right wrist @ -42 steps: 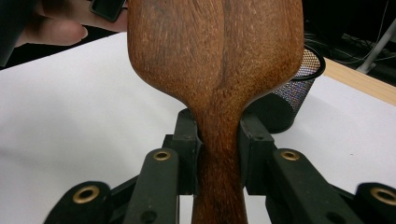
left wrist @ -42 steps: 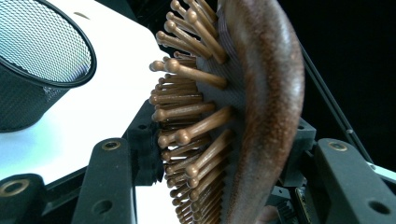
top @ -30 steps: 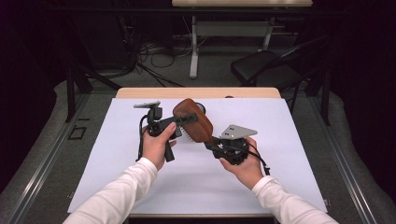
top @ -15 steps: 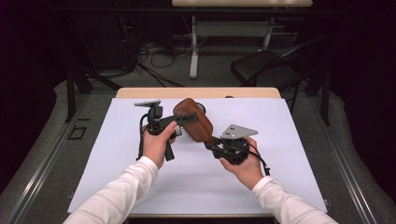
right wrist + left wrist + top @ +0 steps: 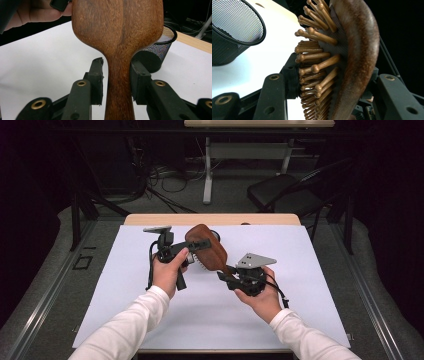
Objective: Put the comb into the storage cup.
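With the left gripper (image 5: 200,244) clamping the wooden hairbrush (image 5: 209,251) by its head above the table's (image 5: 125,320) middle, the right gripper's (image 5: 223,274) jaws are just loosening off the handle, suggesting a handover leftward.

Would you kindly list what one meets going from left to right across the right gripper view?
Hand → left pad → wooden hairbrush handle → right pad → black mesh cup.

the hairbrush (image 5: 207,251) hangs above the desk (image 5: 310,285), between the left gripper (image 5: 192,247) and right gripper (image 5: 225,274); the mesh cup (image 5: 156,51) stands behind it.
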Available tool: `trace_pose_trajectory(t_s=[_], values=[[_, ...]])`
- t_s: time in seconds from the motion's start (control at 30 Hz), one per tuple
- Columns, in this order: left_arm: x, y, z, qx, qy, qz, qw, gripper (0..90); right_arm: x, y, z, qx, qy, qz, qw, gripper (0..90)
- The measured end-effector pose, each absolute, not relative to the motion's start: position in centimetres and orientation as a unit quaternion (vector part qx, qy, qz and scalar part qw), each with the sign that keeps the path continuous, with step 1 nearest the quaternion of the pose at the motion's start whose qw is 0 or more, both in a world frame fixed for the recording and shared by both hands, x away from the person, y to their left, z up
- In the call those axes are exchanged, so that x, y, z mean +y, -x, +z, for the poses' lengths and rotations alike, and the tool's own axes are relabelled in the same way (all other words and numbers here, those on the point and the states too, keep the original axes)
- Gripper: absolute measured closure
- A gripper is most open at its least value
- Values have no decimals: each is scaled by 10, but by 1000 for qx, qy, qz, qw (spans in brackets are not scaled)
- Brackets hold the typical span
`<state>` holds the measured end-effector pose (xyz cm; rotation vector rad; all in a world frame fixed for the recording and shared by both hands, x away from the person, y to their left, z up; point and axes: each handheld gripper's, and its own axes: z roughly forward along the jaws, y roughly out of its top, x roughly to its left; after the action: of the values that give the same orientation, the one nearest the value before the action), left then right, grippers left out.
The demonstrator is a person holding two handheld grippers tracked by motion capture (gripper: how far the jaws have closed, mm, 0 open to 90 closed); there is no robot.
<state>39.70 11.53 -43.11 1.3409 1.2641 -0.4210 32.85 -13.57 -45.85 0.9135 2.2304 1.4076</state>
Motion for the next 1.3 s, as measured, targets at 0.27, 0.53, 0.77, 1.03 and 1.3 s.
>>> trace_pose_trajectory(t_s=[0.27, 0.53, 0.77, 1.03, 1.3], values=[[116, -399, -430, 549, -569, -171, 588, 488, -137, -329, -459, 784, -322, 502, 172, 571], [119, -403, -429, 555, -560, -169, 592, 488, -140, -330, -458, 787, -300, 510, 177, 429], [121, -406, -426, 557, -555, -163, 596, 487, -146, -326, -452, 780, -295, 515, 198, 394], [123, -409, -423, 568, -545, -152, 597, 489, -155, -327, -446, 776, -283, 527, 202, 374], [130, -416, -423, 577, -534, -139, 602, 489, -162, -328, -440, 778, -291, 524, 188, 347]])
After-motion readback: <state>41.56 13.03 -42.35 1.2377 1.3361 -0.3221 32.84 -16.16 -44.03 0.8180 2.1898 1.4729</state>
